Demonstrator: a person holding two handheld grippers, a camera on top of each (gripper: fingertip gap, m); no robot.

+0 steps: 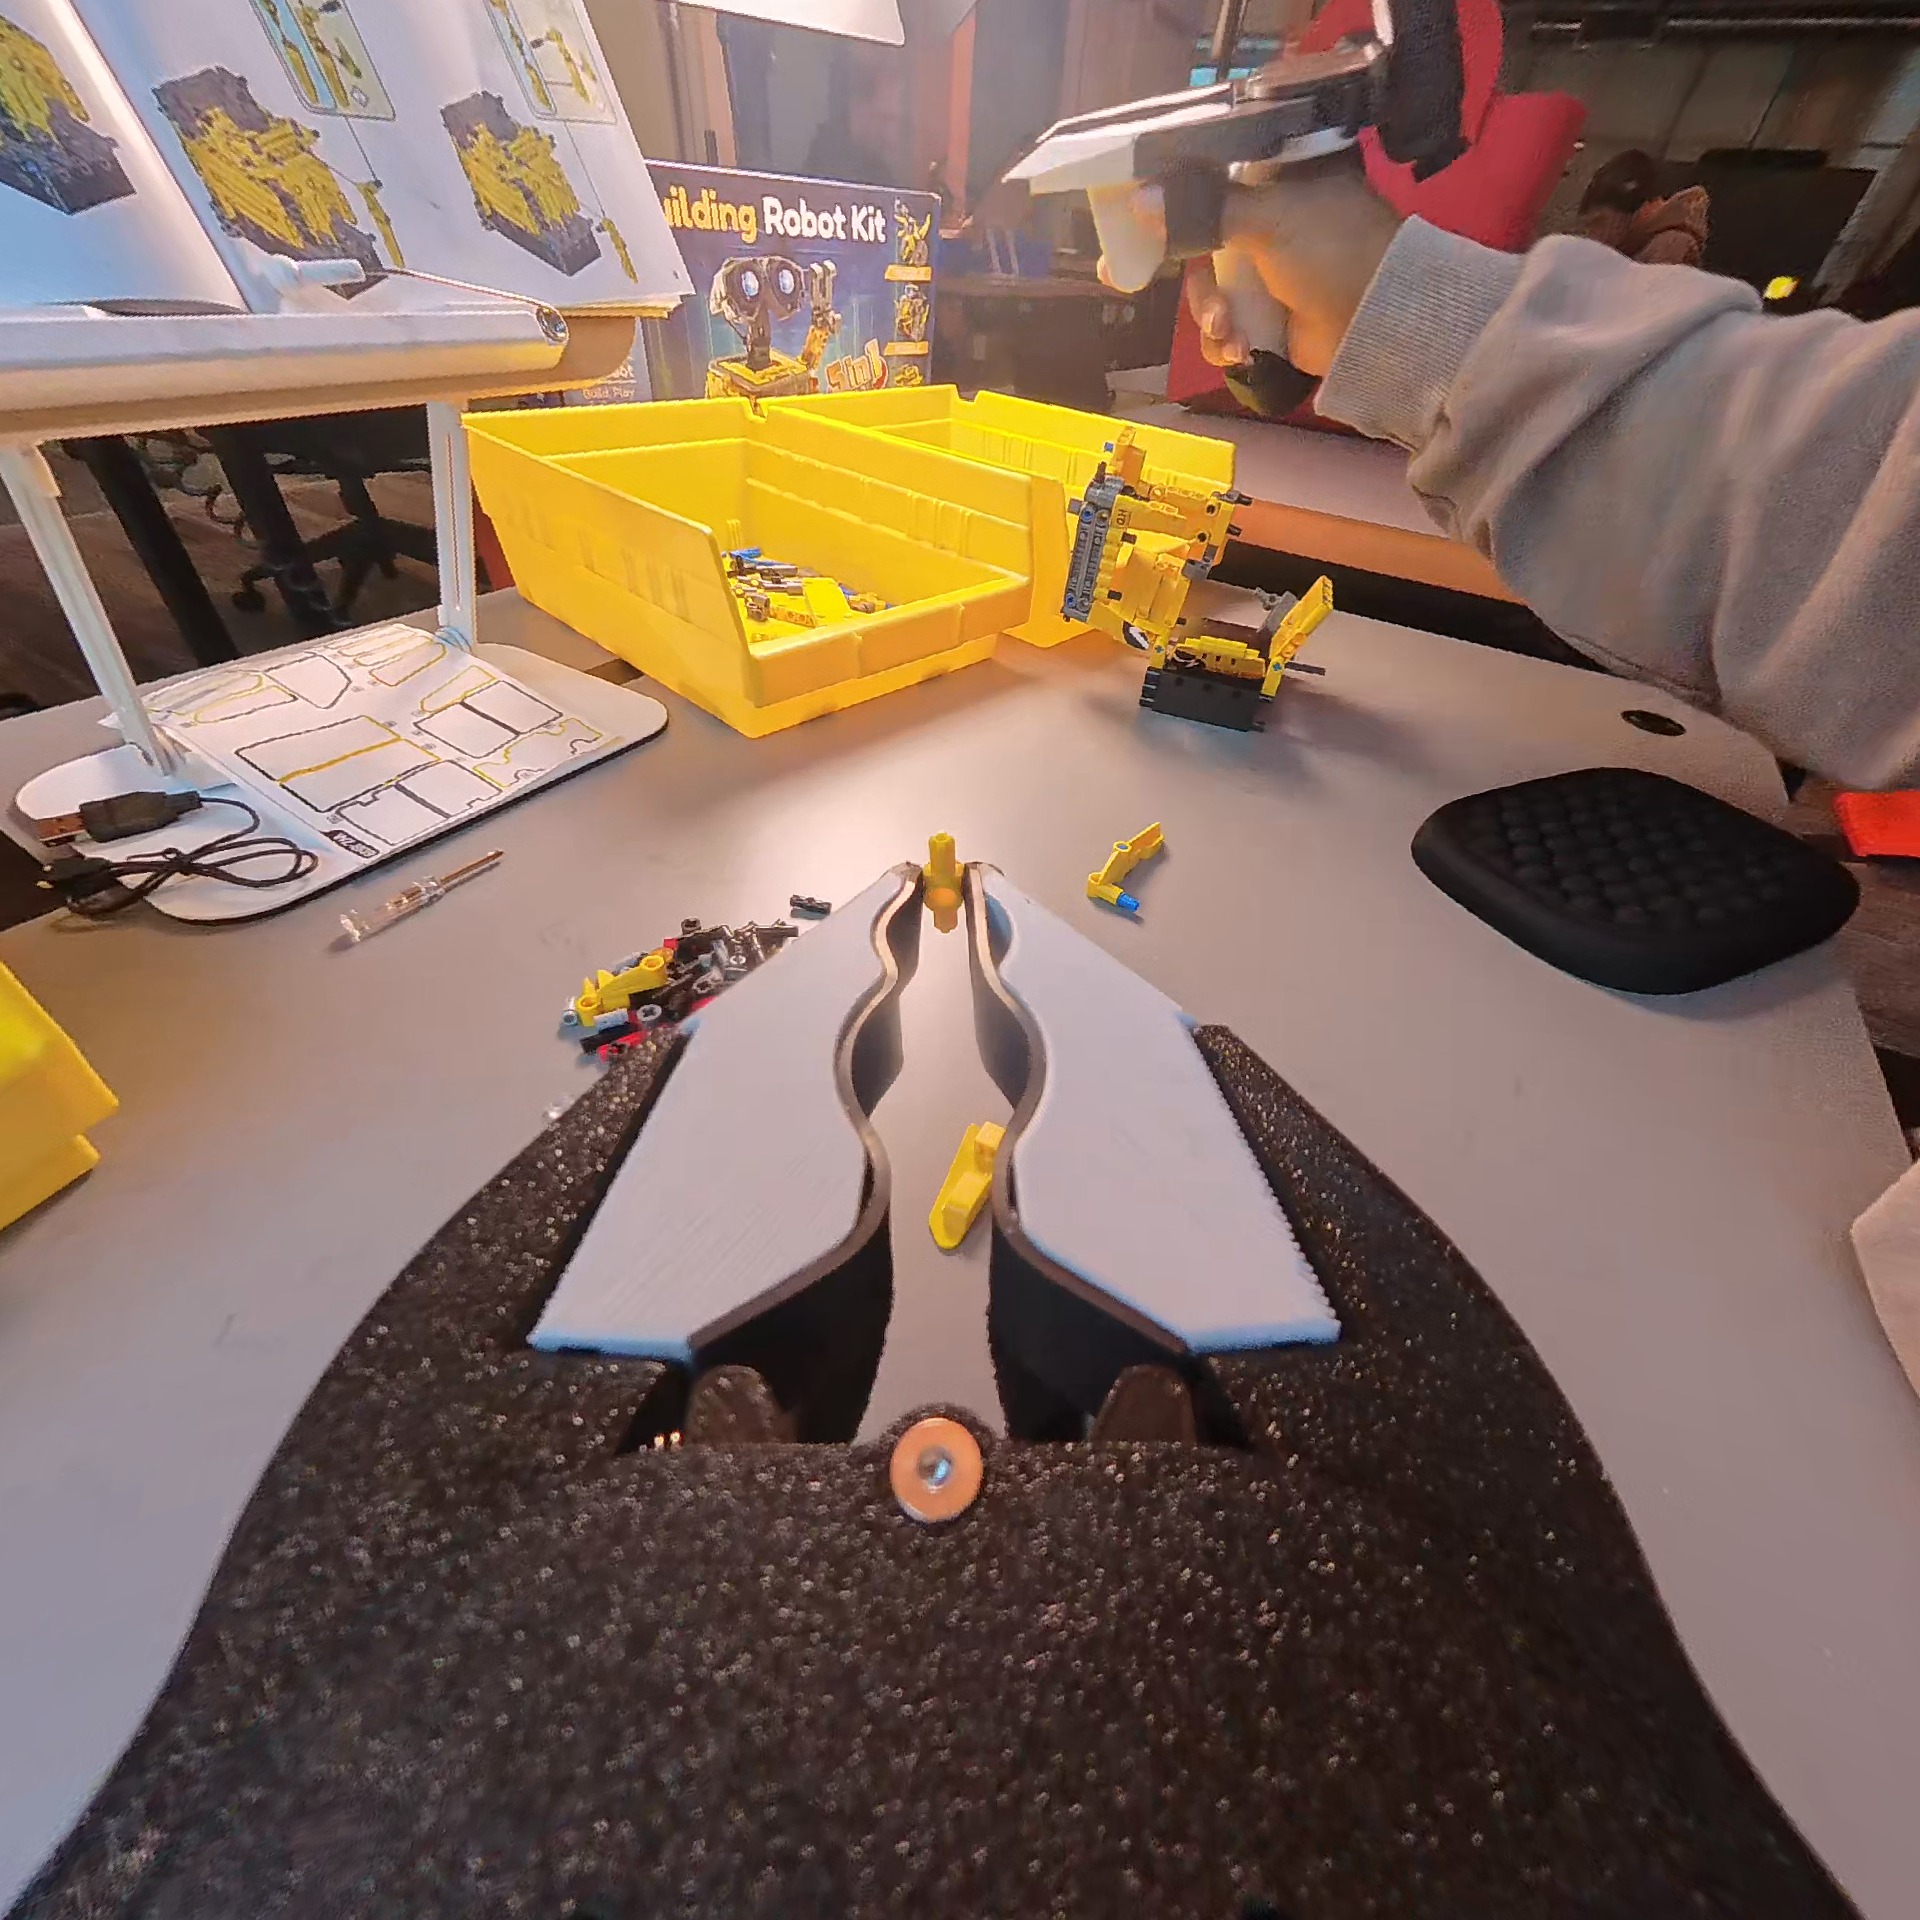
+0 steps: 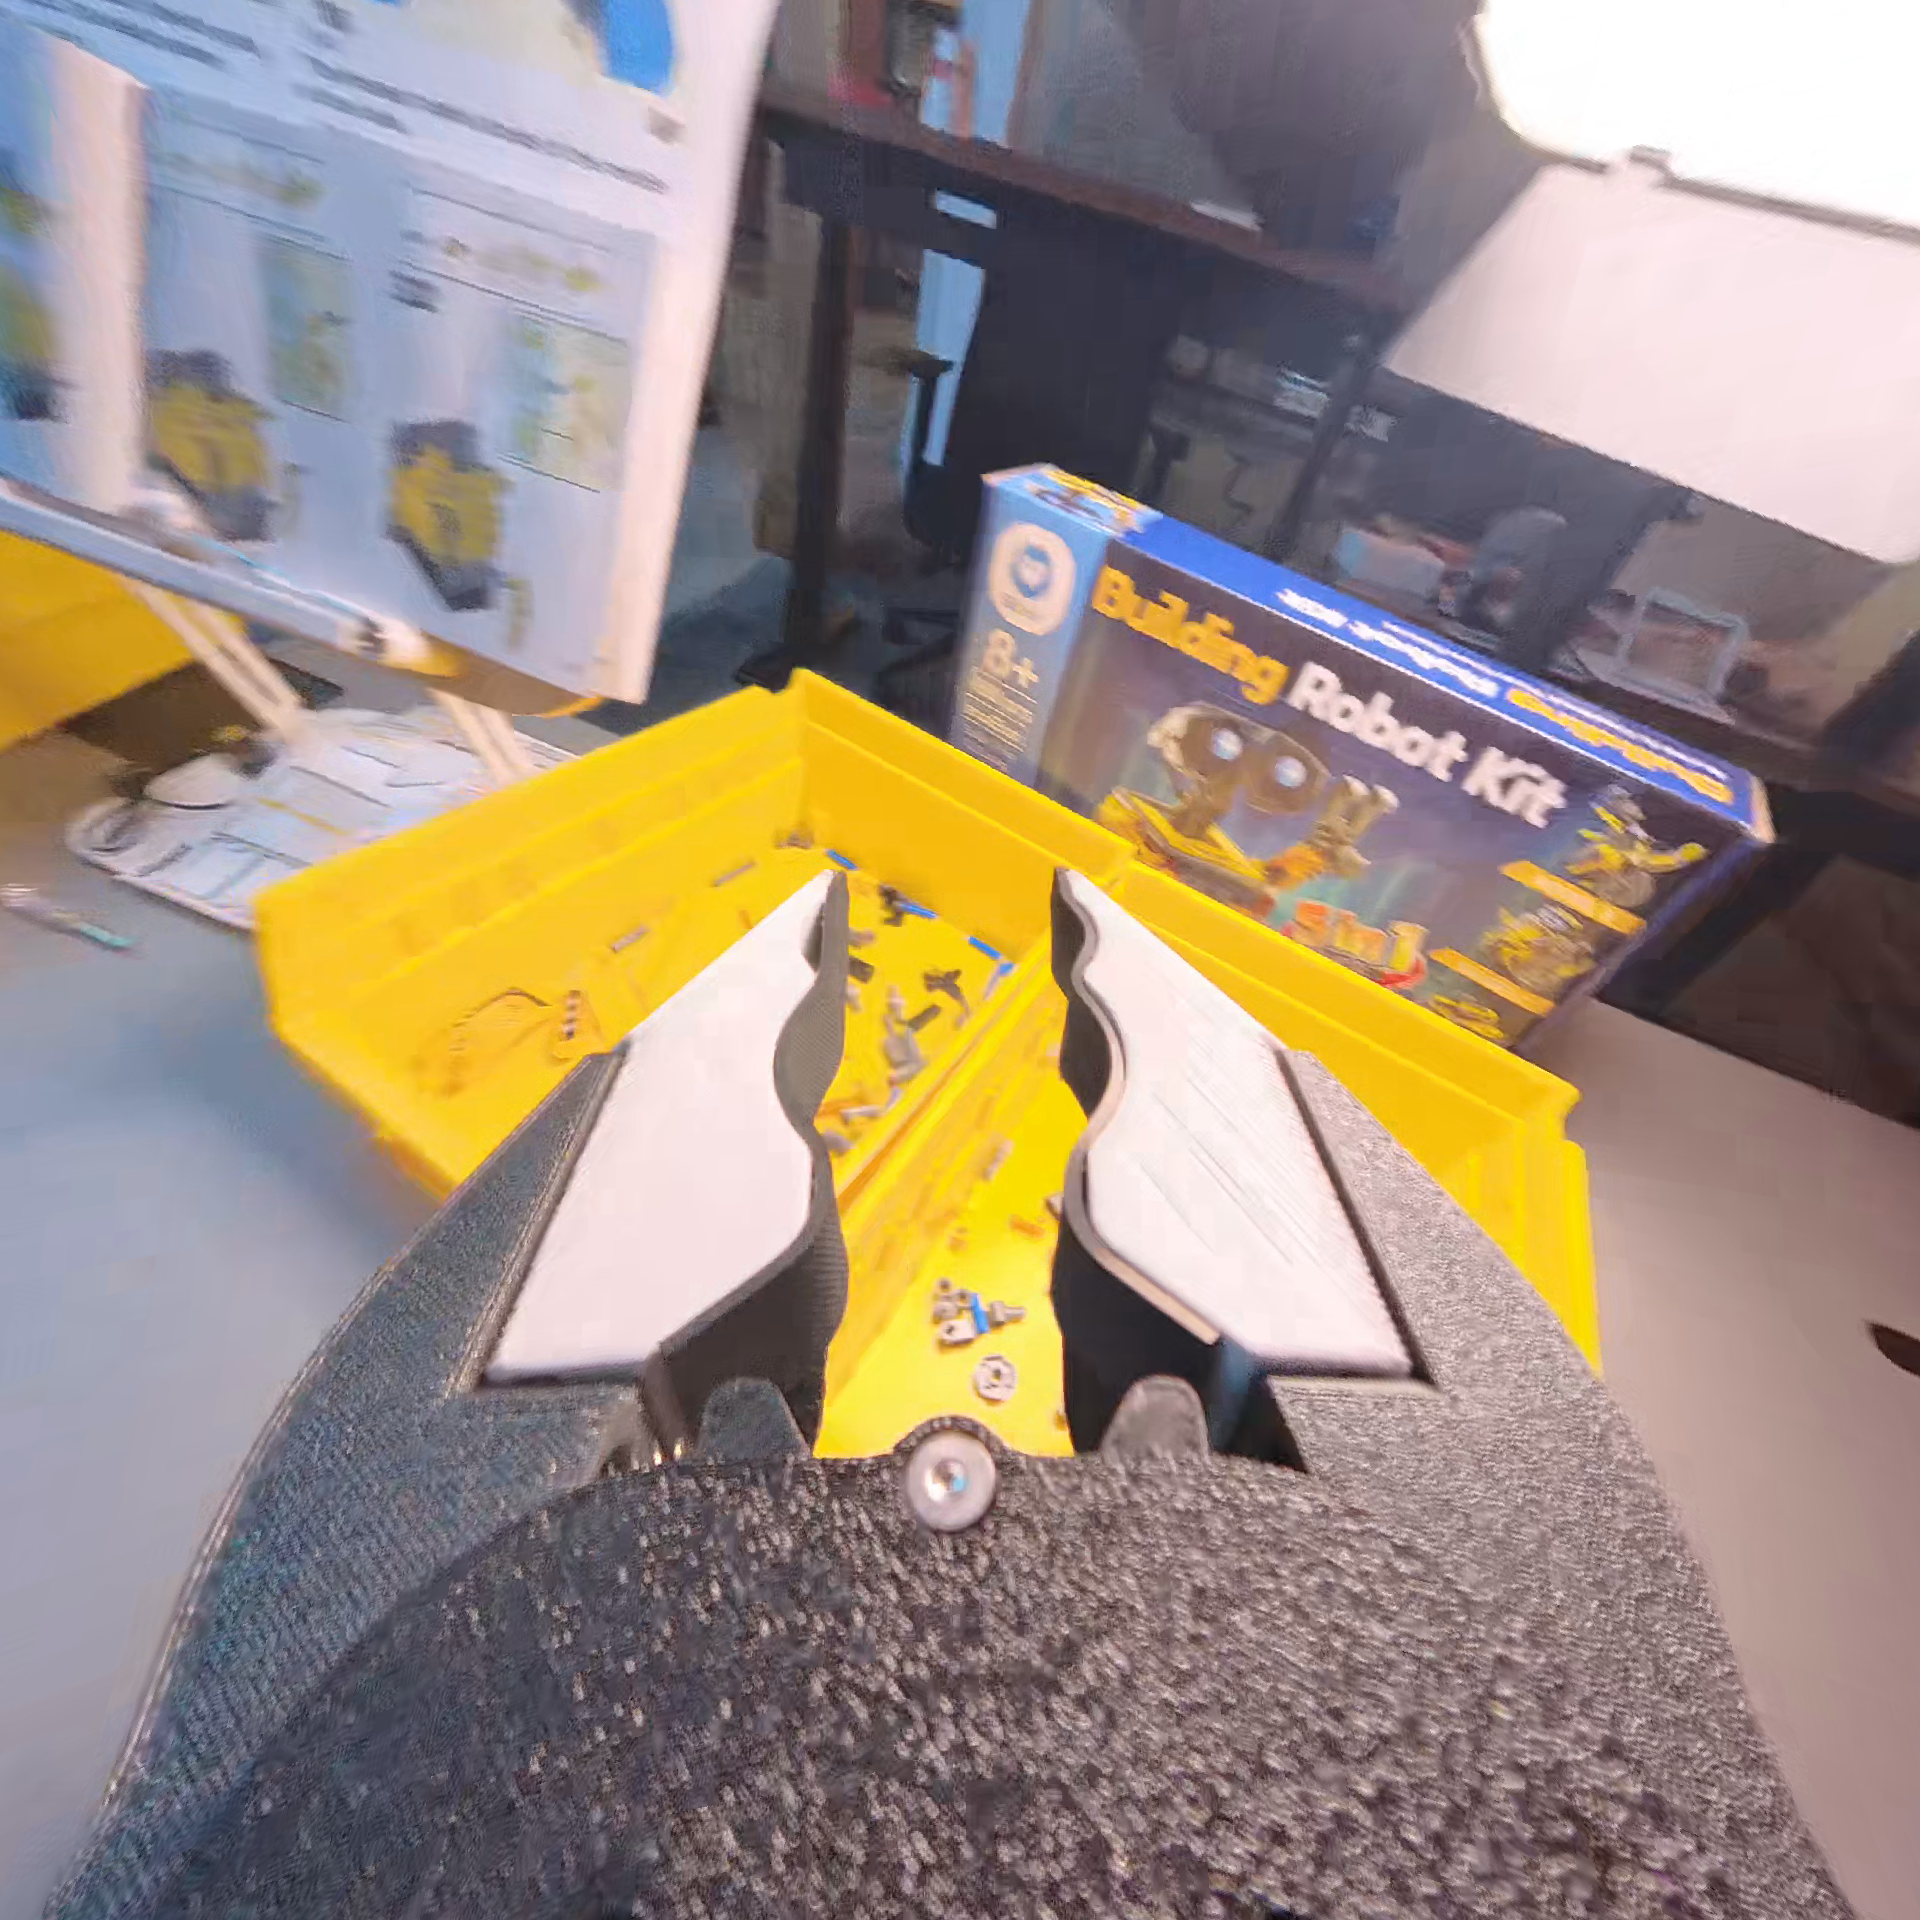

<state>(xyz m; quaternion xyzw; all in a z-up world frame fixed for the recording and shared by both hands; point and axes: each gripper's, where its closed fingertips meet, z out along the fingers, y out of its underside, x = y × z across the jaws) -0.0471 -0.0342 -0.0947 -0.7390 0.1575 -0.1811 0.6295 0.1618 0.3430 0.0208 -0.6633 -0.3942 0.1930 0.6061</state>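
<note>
Two grippers split the work: our left gripper [image 1: 943, 883] pinches a yellow peg [image 1: 943, 879] upright at its tips, just right of the loose pile [image 1: 681, 971], while our right gripper [image 2: 943, 894] hangs parted, empty, above the bins [image 2: 644, 831].

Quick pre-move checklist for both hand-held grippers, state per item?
1. Left hand-held gripper shut on small yellow plastic connector piece: ok.
2. Piece gripped at fingertips, held upright: ok.
3. Right hand-held gripper open, empty: ok.
4. Right one above yellow plastic parts bin: ok.
5. Right view sharpness: not ok, blurred.
6. Yellow brick model on grey table: ok.
</note>
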